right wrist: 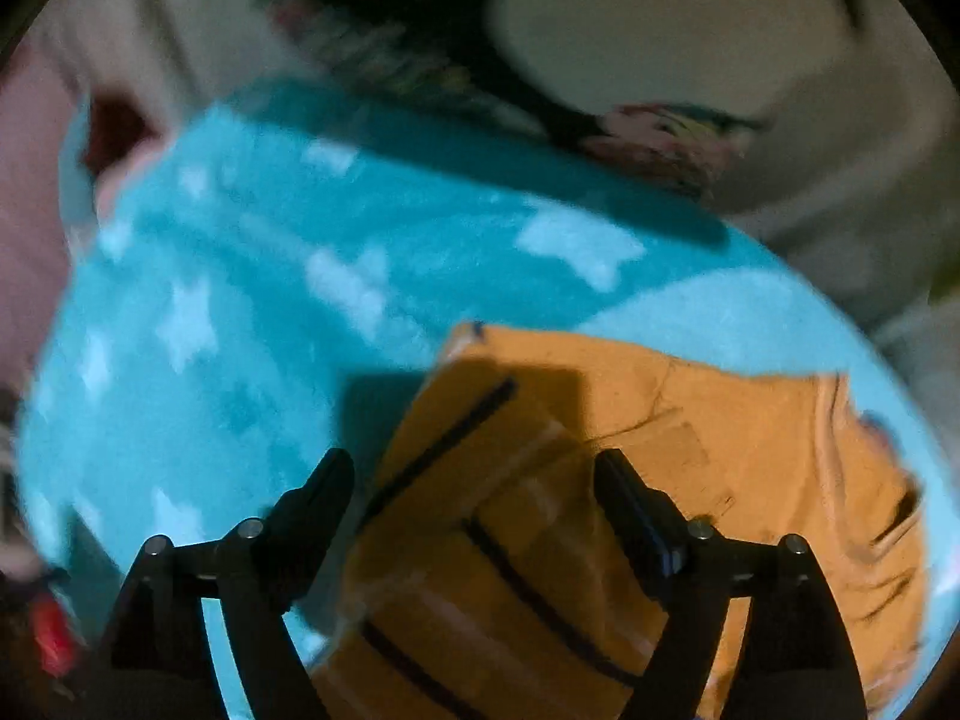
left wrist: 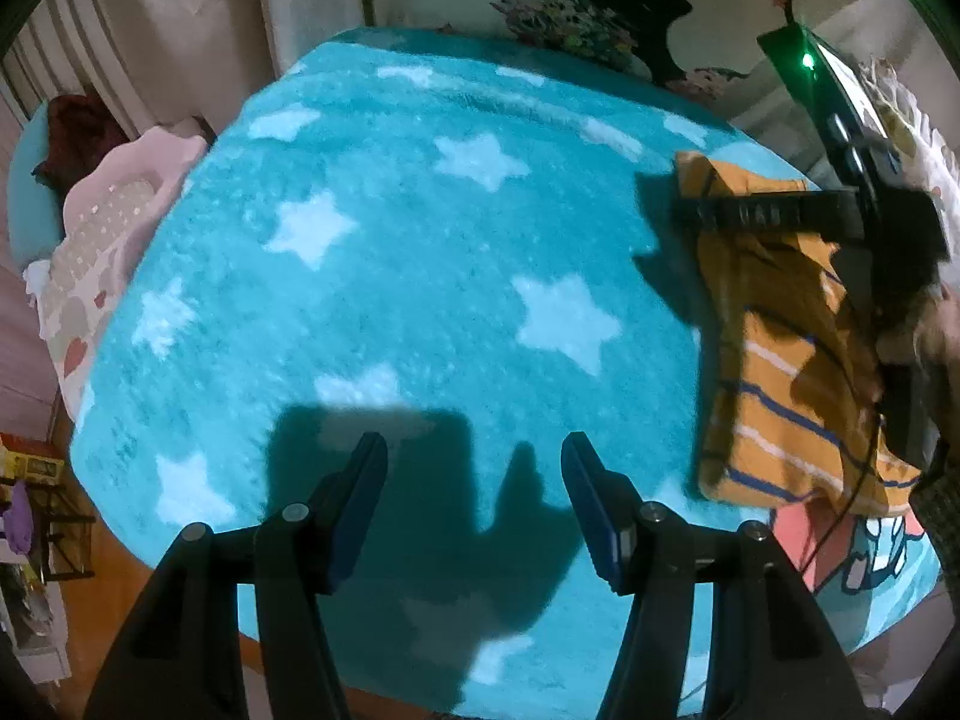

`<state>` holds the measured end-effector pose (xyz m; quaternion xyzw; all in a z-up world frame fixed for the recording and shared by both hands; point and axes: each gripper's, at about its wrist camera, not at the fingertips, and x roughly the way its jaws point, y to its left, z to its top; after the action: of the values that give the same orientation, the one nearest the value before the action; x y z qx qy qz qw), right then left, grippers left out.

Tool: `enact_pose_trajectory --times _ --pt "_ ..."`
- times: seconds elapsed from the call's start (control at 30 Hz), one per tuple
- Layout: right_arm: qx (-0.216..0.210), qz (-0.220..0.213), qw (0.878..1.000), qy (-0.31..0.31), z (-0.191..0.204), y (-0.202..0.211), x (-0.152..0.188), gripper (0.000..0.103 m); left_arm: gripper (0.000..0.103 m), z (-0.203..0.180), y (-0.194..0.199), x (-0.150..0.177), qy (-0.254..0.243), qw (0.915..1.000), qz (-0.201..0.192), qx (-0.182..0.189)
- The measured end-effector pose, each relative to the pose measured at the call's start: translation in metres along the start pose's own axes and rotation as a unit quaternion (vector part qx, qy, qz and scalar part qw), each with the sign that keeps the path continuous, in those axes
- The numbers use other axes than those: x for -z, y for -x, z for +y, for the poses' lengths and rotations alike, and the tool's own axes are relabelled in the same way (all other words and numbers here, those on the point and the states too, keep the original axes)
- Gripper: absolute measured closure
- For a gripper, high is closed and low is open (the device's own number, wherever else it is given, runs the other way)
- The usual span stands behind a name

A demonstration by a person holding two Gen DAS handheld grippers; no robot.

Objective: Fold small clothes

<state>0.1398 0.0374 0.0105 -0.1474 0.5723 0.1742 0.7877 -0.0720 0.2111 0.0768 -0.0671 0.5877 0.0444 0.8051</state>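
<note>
Spread tongs over soft, folded, striped orange garment on fluffy blanket.

No words, labels, brands or numbers can be read in either view. In the left wrist view, faint light marks show on the black bar at the right of the frame, lying across the orange striped garment, but they are too blurred to make out. The cartoon print at the lower right shows no lettering. The right wrist view is smeared by blur throughout.
</note>
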Motion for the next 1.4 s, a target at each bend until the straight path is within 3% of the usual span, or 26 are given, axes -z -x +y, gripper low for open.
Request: enact_pose_trajectory --times 0.07,0.27,0.5,0.67,0.8,0.97,1.2,1.4 --pt "0.017 -0.021 1.000 -0.003 0.001 0.014 0.004 0.017 0.043 0.001 0.000 -0.005 -0.005 1.0000 -0.006 0.000" --pt "-0.021 -0.104 0.986 -0.129 -0.042 0.081 0.032 0.017 0.043 -0.009 -0.005 -0.017 -0.028 0.9995 -0.008 0.009" --pt "-0.039 -0.116 0.973 -0.197 -0.064 0.110 0.088 0.017 0.042 -0.033 -0.011 -0.026 -0.072 0.9973 -0.006 0.014" --pt "-0.023 -0.106 0.971 -0.211 -0.059 0.110 0.123 0.017 0.042 -0.046 -0.016 -0.029 -0.094 0.9954 -0.001 0.020" --pt "-0.035 -0.090 0.969 -0.227 -0.053 0.106 0.150 0.017 0.040 -0.057 -0.019 -0.030 -0.111 0.9935 0.002 0.023" --pt "-0.030 -0.094 0.971 -0.216 -0.038 0.106 0.172 0.017 0.037 -0.069 -0.025 -0.030 -0.128 0.9911 0.012 0.034" --pt "-0.010 -0.106 0.980 -0.166 -0.003 0.111 0.186 0.017 0.037 -0.072 -0.037 -0.054 -0.119 0.9884 0.026 0.090" --pt "0.030 -0.108 0.991 -0.075 0.043 0.104 0.187 0.017 0.037 -0.088 -0.049 -0.081 -0.130 0.9780 0.044 0.157"
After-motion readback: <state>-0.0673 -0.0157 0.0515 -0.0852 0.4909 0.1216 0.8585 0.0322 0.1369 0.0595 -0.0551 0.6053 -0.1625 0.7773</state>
